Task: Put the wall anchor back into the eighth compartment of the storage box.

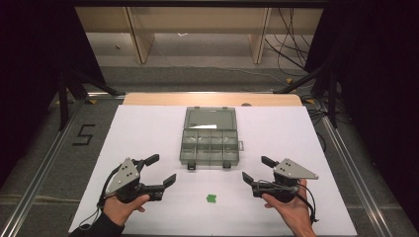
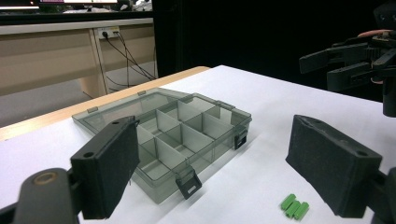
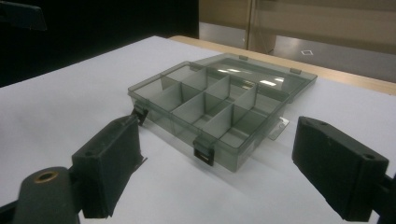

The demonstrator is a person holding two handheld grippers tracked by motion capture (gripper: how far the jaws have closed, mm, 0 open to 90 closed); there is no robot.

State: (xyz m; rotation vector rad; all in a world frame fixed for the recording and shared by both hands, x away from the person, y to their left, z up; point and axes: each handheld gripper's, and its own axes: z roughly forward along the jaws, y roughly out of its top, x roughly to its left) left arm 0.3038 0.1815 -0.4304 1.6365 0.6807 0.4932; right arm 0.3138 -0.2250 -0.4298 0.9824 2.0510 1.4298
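A smoky clear compartment box [image 1: 209,143] lies open in the middle of the white table, its lid flat behind it and its cells empty. The same box [image 2: 173,135] [image 3: 219,105] lies ahead of both pairs of jaws. A small green ribbed piece [image 1: 211,198] [image 2: 294,206] rests on the table in front of the box, between the two hands. My left gripper [image 1: 162,171] [image 2: 224,163] is held open at the front left, nothing between its jaws. My right gripper [image 1: 257,169] [image 3: 219,172] is held open at the front right, also empty.
The white sheet [image 1: 148,128] covers the table, with a wooden edge [image 1: 212,99] at the far side. Beyond it stand wooden furniture legs [image 1: 141,39] and loose cables [image 1: 291,44] on the floor. A "5" mark [image 1: 84,134] lies left of the table.
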